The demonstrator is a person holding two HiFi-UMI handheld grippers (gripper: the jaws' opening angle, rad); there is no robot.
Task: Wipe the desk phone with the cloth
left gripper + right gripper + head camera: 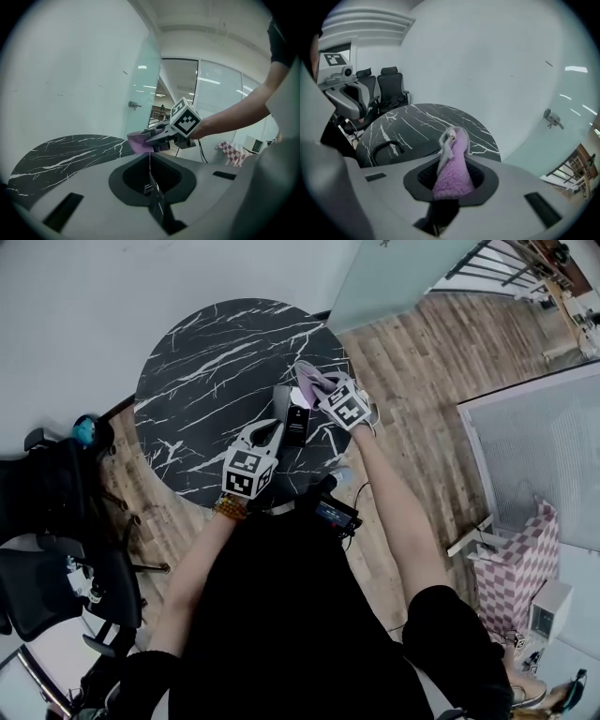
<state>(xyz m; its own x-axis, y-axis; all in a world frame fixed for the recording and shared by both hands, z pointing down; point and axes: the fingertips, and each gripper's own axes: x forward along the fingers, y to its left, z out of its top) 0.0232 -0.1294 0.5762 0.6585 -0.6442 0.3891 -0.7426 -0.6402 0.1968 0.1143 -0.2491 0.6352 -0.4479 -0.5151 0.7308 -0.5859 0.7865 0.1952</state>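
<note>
A black flat phone piece (296, 420) is held upright over the round black marble table (206, 362), and my left gripper (281, 430) is shut on its lower end. In the left gripper view it shows edge-on as a thin dark slab (154, 192) between the jaws. My right gripper (319, 390) is shut on a purple cloth (309, 379), just right of the slab's top and close to it. The cloth (452, 168) stands up from the right gripper's (450, 140) jaws. From the left gripper view, the cloth (137, 140) sits just above the slab.
Black office chairs (56, 549) stand left of the table, also in the right gripper view (391, 86). A glass partition (140, 93) and a white wall are behind the table. A pink checkered box (516, 568) sits on the wooden floor at right.
</note>
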